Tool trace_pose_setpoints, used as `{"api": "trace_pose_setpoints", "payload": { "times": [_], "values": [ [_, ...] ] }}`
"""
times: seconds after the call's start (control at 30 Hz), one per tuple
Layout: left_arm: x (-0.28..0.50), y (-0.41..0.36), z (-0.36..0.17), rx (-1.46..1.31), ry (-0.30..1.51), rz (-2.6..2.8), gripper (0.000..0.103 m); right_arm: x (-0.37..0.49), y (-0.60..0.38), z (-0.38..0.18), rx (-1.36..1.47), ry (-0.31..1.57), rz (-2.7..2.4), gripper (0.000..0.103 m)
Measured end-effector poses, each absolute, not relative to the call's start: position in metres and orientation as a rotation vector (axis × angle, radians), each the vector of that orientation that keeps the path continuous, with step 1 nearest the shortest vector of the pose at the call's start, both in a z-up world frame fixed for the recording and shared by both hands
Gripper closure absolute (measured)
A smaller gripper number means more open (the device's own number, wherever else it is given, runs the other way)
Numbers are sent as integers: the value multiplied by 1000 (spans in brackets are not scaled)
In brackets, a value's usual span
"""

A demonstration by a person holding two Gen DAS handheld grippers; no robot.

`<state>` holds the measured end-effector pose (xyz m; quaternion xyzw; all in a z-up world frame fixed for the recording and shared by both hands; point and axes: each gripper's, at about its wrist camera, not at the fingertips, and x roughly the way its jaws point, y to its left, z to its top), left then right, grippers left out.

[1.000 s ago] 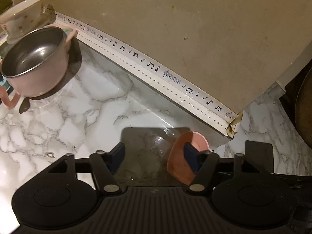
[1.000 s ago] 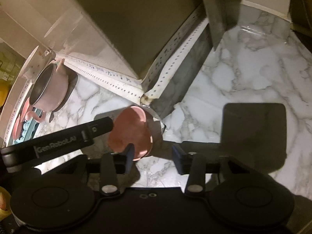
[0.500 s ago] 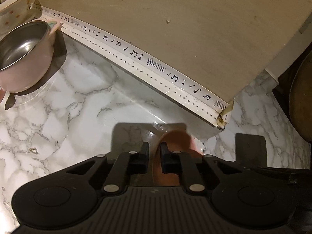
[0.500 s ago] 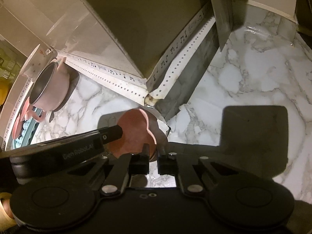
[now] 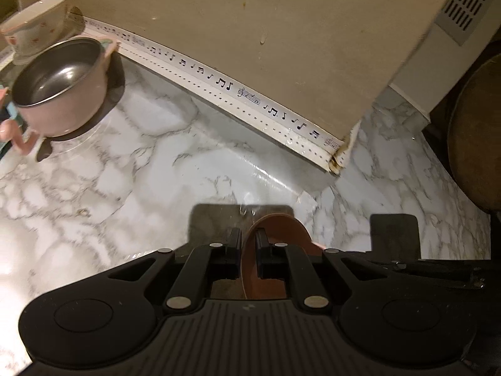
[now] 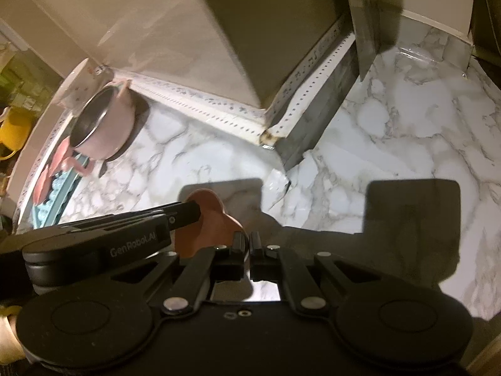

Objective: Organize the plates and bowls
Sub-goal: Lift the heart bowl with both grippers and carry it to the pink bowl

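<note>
Glossy marble-look counter (image 5: 188, 169); metal-lined pink bowl (image 5: 62, 84), perhaps plastic outside

**Marble-patterned countertop and what sits on it**

A glossy white countertop with grey marble veining (image 5: 175, 163) fills the middle of both views. At the upper left of the left wrist frame a pink bowl with a steel-lined inside and pink side handles (image 5: 62, 87) stands on it, with a white footed bowl with small red flecks (image 5: 37, 25) just behind. A white edging strip printed with black music notes (image 5: 225, 91) runs along the foot of the beige wall.
</note>
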<state>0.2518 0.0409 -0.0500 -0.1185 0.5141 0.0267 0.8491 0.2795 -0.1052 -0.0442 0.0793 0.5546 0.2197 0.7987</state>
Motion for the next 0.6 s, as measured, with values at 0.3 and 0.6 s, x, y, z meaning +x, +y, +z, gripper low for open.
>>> {"api": "trace_pose_setpoints", "payload": {
  "times": [0.3,0.6],
  "values": [
    [202,38,-7,-237,1045,48,94,240,-108,-7,177,1147,533,101],
    [149,43,24,-233,1011,53,94,195,-106,25,164,1094,600,101]
  ]
}}
